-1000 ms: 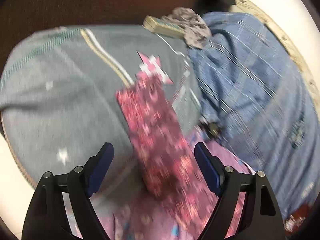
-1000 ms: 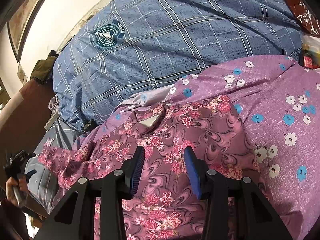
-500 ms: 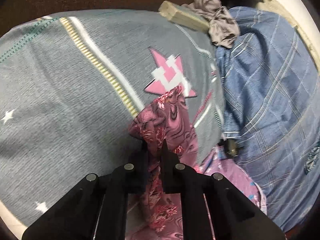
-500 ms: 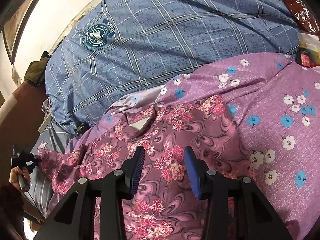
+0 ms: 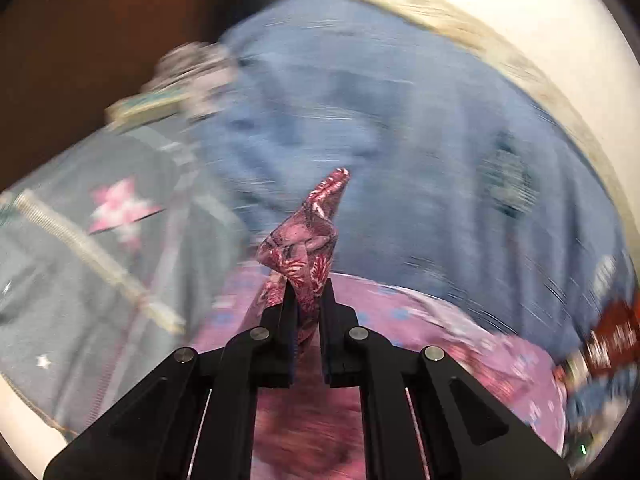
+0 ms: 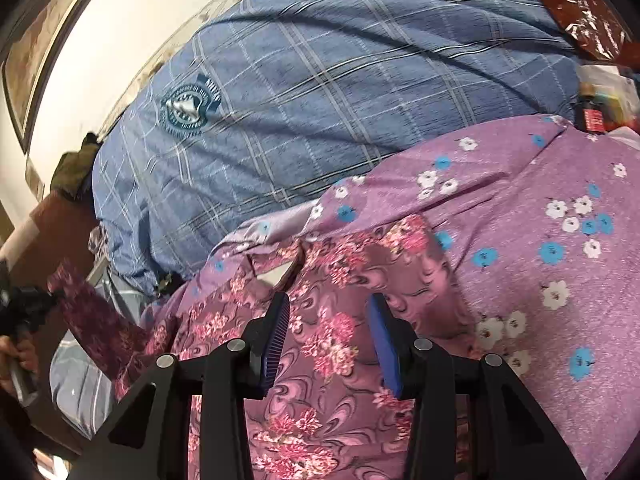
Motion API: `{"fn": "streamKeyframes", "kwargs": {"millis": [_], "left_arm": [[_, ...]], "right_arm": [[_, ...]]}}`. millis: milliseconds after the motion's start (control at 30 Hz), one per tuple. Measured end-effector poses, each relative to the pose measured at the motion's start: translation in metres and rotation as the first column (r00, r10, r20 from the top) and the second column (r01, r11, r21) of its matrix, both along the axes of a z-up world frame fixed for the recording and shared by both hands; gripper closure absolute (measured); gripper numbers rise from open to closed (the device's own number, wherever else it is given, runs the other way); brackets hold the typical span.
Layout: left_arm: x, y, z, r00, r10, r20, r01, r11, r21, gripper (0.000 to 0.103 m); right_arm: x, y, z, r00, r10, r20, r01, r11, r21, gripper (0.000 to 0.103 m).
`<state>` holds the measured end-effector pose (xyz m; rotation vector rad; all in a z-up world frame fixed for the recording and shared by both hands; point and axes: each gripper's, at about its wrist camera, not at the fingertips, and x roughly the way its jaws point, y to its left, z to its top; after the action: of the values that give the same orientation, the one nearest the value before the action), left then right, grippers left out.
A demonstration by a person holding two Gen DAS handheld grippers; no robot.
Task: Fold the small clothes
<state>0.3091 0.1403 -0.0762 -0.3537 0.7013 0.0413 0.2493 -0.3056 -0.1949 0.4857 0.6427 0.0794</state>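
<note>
Now the sleeve, loose a second ago, is being lifted toward twelve o'clock, pinched in the left tool, while the right tool is being held wide over the floral shirt.

Both wrist views close above bed, facing forward; shared: floral garment, blue plaid cover.

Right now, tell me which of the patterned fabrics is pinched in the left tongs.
The maroon floral garment: its sleeve is clamped in the left tongs, lifted off the bed. The purple sheet with blue flowers and the blue plaid blanket lie flat, ungripped.
</note>
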Motion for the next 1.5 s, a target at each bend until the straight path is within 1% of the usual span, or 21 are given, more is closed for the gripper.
{"fn": "streamKeyframes", "kwargs": {"millis": [167, 300, 367, 433, 467, 533, 567, 600, 667, 767, 800, 933, 967, 1067, 1133, 1233, 1300, 1333, 1367, 1400, 1500], "left_arm": [[-0.009, -0.118, 0.042, 0.973, -0.224, 0.056, 0.22, 0.973, 0.071, 0.097], [-0.015, -0.217, 0.05, 0.918, -0.393, 0.05, 0.391, 0.919, 0.049, 0.097], [-0.018, -0.257, 0.043, 0.894, -0.447, 0.033, 0.445, 0.894, 0.053, 0.096], [-0.02, -0.293, 0.031, 0.858, -0.514, 0.004, 0.514, 0.858, 0.014, 0.095], [-0.018, -0.31, 0.022, 0.821, -0.57, -0.018, 0.569, 0.821, -0.047, 0.087], [-0.019, -0.324, 0.015, 0.777, -0.628, -0.045, 0.62, 0.775, -0.121, 0.059], [-0.022, -0.325, 0.014, 0.763, -0.645, -0.039, 0.635, 0.76, -0.142, 0.039], [-0.027, -0.323, 0.018, 0.769, -0.639, -0.014, 0.633, 0.764, -0.13, 0.029], [-0.036, -0.31, 0.024, 0.795, -0.605, 0.033, 0.606, 0.793, -0.057, 0.028], [-0.036, -0.281, 0.02, 0.846, -0.532, 0.033, 0.53, 0.846, 0.064, 0.024], [-0.035, -0.263, 0.012, 0.875, -0.483, 0.012, 0.479, 0.87, 0.116, 0.024], [-0.027, -0.201, -0.03, 0.945, -0.318, -0.079, 0.327, 0.921, 0.213, 0.024], [-0.021, -0.175, -0.047, 0.964, -0.235, -0.125, 0.259, 0.937, 0.236, 0.024], [-0.008, -0.128, -0.086, 0.976, -0.092, -0.198, 0.139, 0.962, 0.237, 0.024], [-0.006, -0.12, -0.106, 0.973, -0.067, -0.22, 0.125, 0.958, 0.26, 0.024], [-0.002, -0.123, -0.146, 0.943, -0.037, -0.33, 0.153, 0.93, 0.334, 0.024], [-0.009, -0.132, -0.187, 0.903, -0.055, -0.425, 0.23, 0.899, 0.372, 0.022], [-0.019, -0.134, -0.188, 0.931, -0.079, -0.357, 0.228, 0.889, 0.396, 0.022], [-0.025, -0.137, -0.185, 0.942, -0.08, -0.325, 0.224, 0.872, 0.436, 0.019], [-0.027, -0.137, -0.183, 0.94, -0.088, -0.33, 0.236, 0.866, 0.441, 0.019], [-0.029, -0.129, -0.165, 0.943, -0.102, -0.316, 0.221, 0.903, 0.368, 0.02]], "right_arm": [[-0.007, -0.025, 0.002, 0.998, -0.061, 0.014, 0.061, 0.998, 0.033, 0.06], [-0.012, -0.059, -0.003, 0.993, -0.12, 0.007, 0.118, 0.986, 0.12, 0.06], [-0.015, -0.074, -0.006, 0.987, -0.158, -0.001, 0.156, 0.977, 0.142, 0.06], [-0.017, -0.089, -0.01, 0.983, -0.182, -0.01, 0.181, 0.968, 0.173, 0.059], [-0.017, -0.096, -0.012, 0.981, -0.194, -0.015, 0.193, 0.963, 0.187, 0.059], [-0.02, -0.108, -0.014, 0.976, -0.216, -0.023, 0.215, 0.95, 0.226, 0.059], [-0.021, -0.112, -0.015, 0.975, -0.22, -0.023, 0.219, 0.943, 0.253, 0.059], [-0.022, -0.115, -0.015, 0.975, -0.223, -0.021, 0.22, 0.936, 0.275, 0.056], [-0.024, -0.116, -0.015, 0.975, -0.223, -0.019, 0.22, 0.935, 0.28, 0.054], [-0.02, -0.107, -0.012, 0.98, -0.2, -0.018, 0.197, 0.944, 0.266, 0.054], [-0.019, -0.104, -0.01, 0.982, -0.187, -0.013, 0.183, 0.947, 0.264, 0.054], [-0.014, -0.077, 0.001, 0.997, -0.074, 0.034, 0.065, 0.973, 0.223, 0.054], [-0.011, -0.067, 0.003, 0.999, -0.03, 0.043, 0.02, 0.977, 0.215, 0.054], [-0.005, -0.04, 0.004, 0.998, 0.049, 0.047, -0.056, 0.982, 0.182, 0.064], [0.002, -0.022, 0.003, 0.997, 0.075, 0.033, -0.079, 0.986, 0.147, 0.072], [0.012, -0.008, -0.008, 0.996, 0.091, -0.021, -0.087, 0.987, 0.132, 0.073], [0.022, -0.001, -0.024, 0.986, 0.109, -0.122, -0.096, 0.99, 0.105, 0.072], [0.031, 0.003, -0.041, 0.963, 0.137, -0.23, -0.118, 0.988, 0.096, 0.07], [0.035, 0.007, -0.054, 0.943, 0.15, -0.297, -0.128, 0.987, 0.093, 0.073], [0.037, 0.008, -0.063, 0.931, 0.152, -0.331, -0.127, 0.987, 0.098, 0.084], [0.028, 0.004, -0.047, 0.96, 0.132, -0.246, -0.114, 0.99, 0.087, 0.08]]}}
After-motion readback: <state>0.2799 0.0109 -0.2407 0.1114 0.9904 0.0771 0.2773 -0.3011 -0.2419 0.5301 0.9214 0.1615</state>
